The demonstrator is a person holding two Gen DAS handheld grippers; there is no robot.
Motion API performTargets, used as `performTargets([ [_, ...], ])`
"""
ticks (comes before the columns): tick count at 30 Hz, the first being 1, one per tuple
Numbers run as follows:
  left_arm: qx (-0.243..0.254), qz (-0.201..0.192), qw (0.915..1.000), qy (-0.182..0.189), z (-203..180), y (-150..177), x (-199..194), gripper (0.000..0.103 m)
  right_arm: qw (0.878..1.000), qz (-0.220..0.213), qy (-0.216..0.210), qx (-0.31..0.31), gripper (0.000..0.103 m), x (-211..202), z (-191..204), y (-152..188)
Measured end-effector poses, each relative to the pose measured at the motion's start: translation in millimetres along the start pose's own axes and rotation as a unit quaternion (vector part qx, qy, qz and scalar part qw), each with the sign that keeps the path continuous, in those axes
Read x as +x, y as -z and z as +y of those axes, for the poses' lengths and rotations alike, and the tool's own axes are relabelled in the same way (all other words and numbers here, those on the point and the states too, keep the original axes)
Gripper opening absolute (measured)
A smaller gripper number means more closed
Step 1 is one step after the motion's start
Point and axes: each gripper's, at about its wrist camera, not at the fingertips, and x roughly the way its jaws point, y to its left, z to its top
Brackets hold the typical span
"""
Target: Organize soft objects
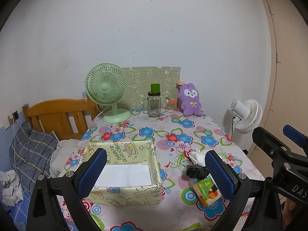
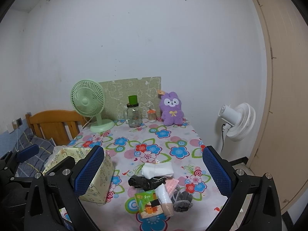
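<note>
Floral tablecloth [image 2: 173,134] fills mid-frame. Both my grippers, left [image 1: 156,173] and right [image 2: 153,172], gape wide, empty. Soft pile [image 2: 159,184] lower centre; fabric box [image 1: 123,173] lower left. I'd pinch the white sock [image 2: 157,169] first, centred.

tissue pack [image 1: 207,192]: part-hidden behind right pad | box [image 2: 96,181]: near wall behind left pad

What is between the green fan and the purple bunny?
A glass jar with a green lid stands between the green fan and the purple bunny, in both views.
</note>
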Motion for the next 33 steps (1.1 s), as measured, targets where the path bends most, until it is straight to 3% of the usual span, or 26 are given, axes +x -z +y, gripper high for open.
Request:
performTargets([
  [16,0.001,0.007,0.9998,-0.016,5,2,6,0.103,1.000,0.014,-0.008,-0.001,0.103,5,3,5],
  [33,0.004,0.028,0.9996,-0.005,4,6,20,0.103,0.999,0.044,0.005,0.005,0.103,17,0,12],
])
